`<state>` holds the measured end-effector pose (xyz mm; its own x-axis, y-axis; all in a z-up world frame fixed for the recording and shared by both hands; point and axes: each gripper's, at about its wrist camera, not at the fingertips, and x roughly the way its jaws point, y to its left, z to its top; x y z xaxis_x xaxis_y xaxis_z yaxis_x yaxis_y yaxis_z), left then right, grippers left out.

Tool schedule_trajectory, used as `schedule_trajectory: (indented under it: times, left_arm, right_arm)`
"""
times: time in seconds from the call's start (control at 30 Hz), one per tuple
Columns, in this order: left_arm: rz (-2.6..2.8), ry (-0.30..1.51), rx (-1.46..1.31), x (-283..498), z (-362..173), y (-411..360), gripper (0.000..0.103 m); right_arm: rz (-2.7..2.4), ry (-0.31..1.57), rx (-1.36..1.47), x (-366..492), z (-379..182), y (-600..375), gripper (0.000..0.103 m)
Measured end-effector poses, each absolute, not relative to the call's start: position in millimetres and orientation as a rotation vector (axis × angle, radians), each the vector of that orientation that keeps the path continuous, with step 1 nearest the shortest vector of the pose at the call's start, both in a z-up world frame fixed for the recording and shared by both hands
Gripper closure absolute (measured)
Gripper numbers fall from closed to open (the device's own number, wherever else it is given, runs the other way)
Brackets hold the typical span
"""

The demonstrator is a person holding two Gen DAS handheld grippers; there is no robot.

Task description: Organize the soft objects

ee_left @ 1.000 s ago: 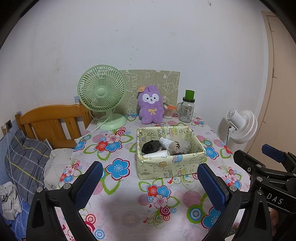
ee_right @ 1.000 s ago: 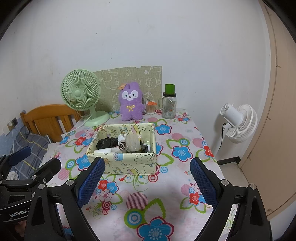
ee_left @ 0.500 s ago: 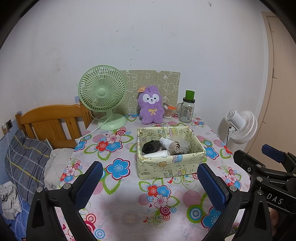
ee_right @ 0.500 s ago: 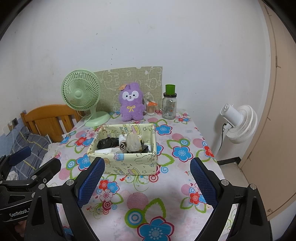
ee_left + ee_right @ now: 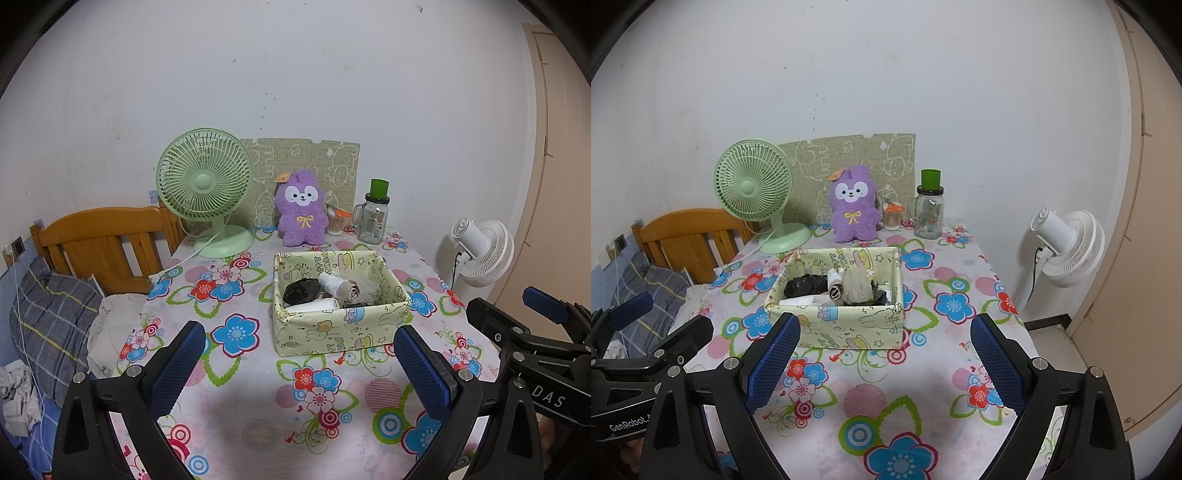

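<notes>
A pale yellow patterned box stands mid-table and holds rolled black, white and clear bags. A purple plush bunny sits upright at the back by the wall. My left gripper is open and empty, held above the table's near part, short of the box. My right gripper is open and empty, also short of the box. Each gripper shows at the edge of the other's view.
A green desk fan stands back left, its cord trailing off the table. A glass jar with a green lid and a small cup stand beside the bunny. A wooden headboard and bedding lie left; a white floor fan stands right.
Both views have barely shifted; the grippers stay open and nothing on the table has moved.
</notes>
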<state>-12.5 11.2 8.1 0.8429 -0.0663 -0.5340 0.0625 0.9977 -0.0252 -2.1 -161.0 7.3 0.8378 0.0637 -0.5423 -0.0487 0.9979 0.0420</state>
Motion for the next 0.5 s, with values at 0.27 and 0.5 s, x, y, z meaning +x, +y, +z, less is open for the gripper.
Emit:
schedule_trajectory:
  times: [0.27,0.5]
  left_arm:
    - [-0.068,0.564,-0.007,-13.2,8.6,10.9,0.000]
    - [-0.068,0.564,-0.008,-13.3,8.7,11.3,0.000]
  right_arm:
    - [0.059,0.573,0.027,-2.0,7.1,-161.0,0.008]
    - [0.060,0.573,0.027,-1.8,7.4,-161.2,0.008]
